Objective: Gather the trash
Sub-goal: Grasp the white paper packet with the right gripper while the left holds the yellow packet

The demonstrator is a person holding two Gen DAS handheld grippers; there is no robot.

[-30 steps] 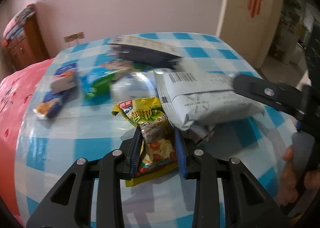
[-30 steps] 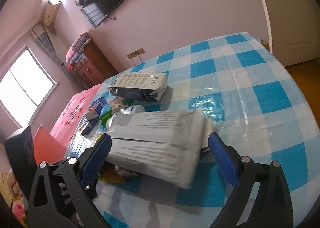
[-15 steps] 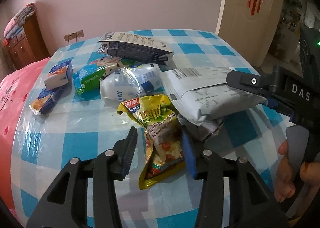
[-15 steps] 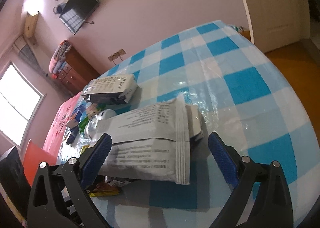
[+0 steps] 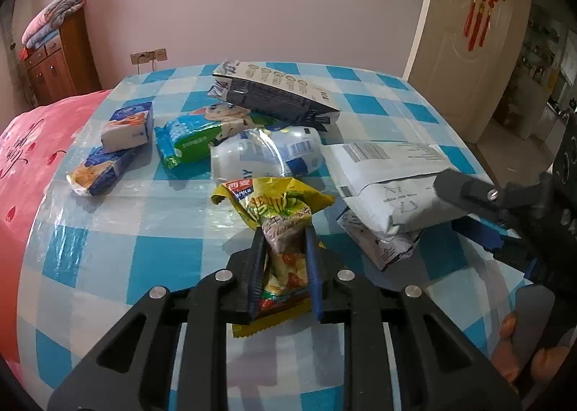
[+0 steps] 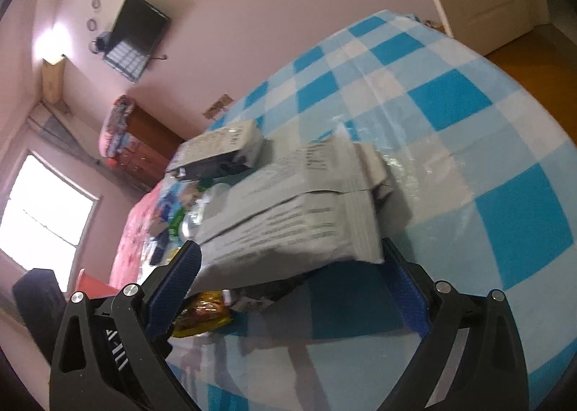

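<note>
Two grippers: both were busy at the near edge of the checked tablecloth [image 5: 173,259].
Left gripper [image 5: 283,259]: fingers pinched together on the yellow snack wrapper [image 5: 277,205], clamped at its lower half.
Wrapper axis: its length ran straight away from the left gripper, along the fingers, with the top flaring out beyond the tips.
Right gripper [image 6: 288,259]: fingers spread wide, one at each side of the grey mailer bag [image 6: 299,209]; contact with the bag could not be judged (that view was blurred).
Mailer axis: it lay directly ahead of the right gripper, long side pointing away, its near end between the fingers.
Nearer hand: left for the wrapper, right for the mailer.
Overlap: the mailer sat just beside the wrapper, to its right.
Other litter: a dark box [image 5: 274,93], a green packet [image 5: 187,144] and a clear bag [image 5: 267,154] lay farther back.
Judgement: lifting the wrapper looked clear; the mailer needed closing first.
</note>
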